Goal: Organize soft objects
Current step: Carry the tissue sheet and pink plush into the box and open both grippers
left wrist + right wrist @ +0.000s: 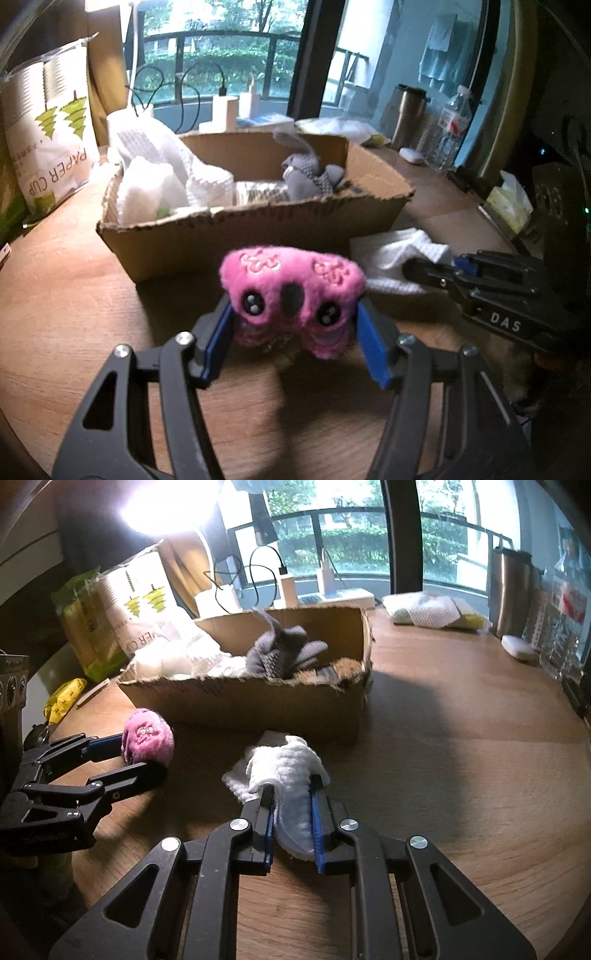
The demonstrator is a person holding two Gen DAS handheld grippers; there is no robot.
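My left gripper (291, 332) pinches the pink plush toy (291, 288); my right gripper (291, 819) clamps the white cloth (288, 771) beside the cardboard box (258, 701).

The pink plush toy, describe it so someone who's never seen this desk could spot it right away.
Find the open cardboard box on the wooden table. Just in front of it, the left gripper clasps the pink plush toy. Unlike the white cloths nearby, it is bright pink with two black bead eyes.

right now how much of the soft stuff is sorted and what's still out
Done: white cloths and a grey plush already lie in the cardboard box. In hand: the left gripper grips the pink plush, and the right gripper is shut on a white towel, both outside the box. Left: dropping both in.
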